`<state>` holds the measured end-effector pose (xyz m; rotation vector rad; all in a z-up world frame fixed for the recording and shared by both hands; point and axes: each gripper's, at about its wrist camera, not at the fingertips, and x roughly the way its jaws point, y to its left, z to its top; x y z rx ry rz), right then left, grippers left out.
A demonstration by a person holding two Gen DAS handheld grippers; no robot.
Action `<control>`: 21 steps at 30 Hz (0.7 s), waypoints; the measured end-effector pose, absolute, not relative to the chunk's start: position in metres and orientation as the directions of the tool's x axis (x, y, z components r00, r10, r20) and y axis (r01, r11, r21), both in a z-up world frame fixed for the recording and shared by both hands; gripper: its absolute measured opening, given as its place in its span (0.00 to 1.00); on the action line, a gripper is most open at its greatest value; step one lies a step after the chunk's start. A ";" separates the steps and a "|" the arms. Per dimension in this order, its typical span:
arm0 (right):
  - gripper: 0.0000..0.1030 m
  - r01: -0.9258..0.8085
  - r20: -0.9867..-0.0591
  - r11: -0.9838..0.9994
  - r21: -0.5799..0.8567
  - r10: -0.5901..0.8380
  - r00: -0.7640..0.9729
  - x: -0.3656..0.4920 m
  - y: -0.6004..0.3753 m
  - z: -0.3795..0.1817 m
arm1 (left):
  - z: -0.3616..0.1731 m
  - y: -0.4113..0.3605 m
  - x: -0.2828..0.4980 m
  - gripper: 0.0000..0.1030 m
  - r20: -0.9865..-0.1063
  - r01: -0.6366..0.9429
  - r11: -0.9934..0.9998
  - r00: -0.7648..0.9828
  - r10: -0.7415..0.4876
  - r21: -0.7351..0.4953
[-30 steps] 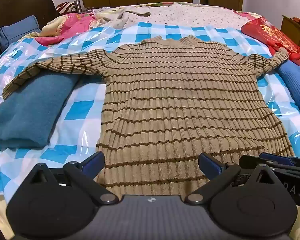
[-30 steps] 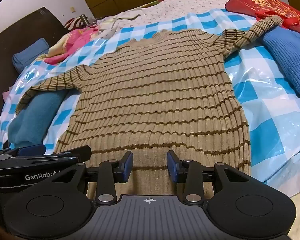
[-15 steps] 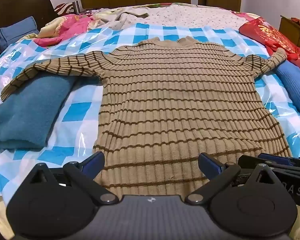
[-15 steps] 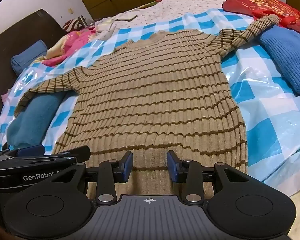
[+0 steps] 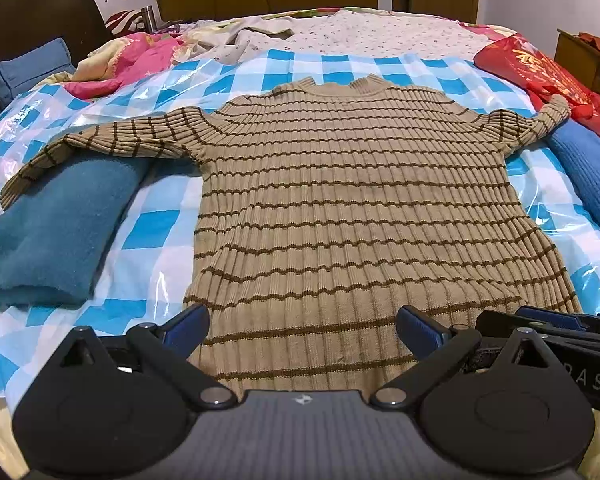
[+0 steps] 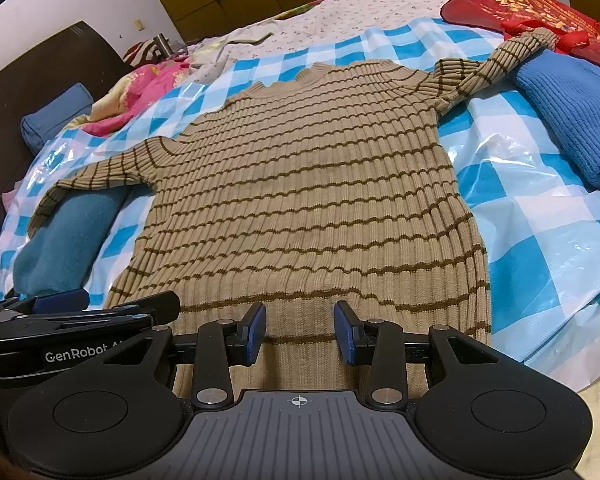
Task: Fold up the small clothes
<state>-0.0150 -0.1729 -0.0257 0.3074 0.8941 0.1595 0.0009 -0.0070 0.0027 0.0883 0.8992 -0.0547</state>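
- My left gripper (image 5: pixel 302 330) hung above the near hem of the striped sweater (image 5: pixel 356 208), its jaws spread wide and gripping nothing.
- My right gripper (image 6: pixel 300 330) hovered over the same hem, further right, jaws partly parted, with only ribbed knit showing in the gap below them; nothing was pinched.
- The two grippers sat side by side, each one visible at the edge of the other's view.
- The striped sweater lay flat and face up in the middle of the blue-and-white checked plastic sheet (image 5: pixel 152 232) on the bed, collar at the far end, hem nearest me.
- Its left sleeve (image 5: pixel 100 144) stretched out leftwards and draped over the far end of a folded teal garment (image 5: pixel 56 232).
- Its right sleeve (image 6: pixel 496 64) reached out to the right, its cuff lying on a folded blue knit (image 6: pixel 572 112) and touching a red bag (image 6: pixel 540 12).
- A pink patterned quilt (image 5: pixel 140 60) was bunched at the far left, beside a blue pillow (image 5: pixel 28 72) against the dark headboard (image 5: pixel 40 16).
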 end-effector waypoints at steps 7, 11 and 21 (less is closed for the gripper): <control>0.36 -0.010 -0.740 0.944 0.328 0.264 0.619 -0.014 -0.174 -0.025 | 0.003 -0.007 0.001 1.00 -0.784 0.084 0.995 0.621 -0.009 0.055; 0.36 -0.010 -0.740 0.945 0.328 0.263 0.619 -0.013 -0.175 -0.024 | 0.003 -0.007 0.001 1.00 -0.784 0.084 0.995 0.621 -0.010 0.054; 0.36 0.007 -0.742 0.946 0.324 0.250 0.622 -0.005 -0.178 -0.023 | 0.009 -0.018 0.017 1.00 -0.778 0.119 0.992 0.627 -0.035 0.052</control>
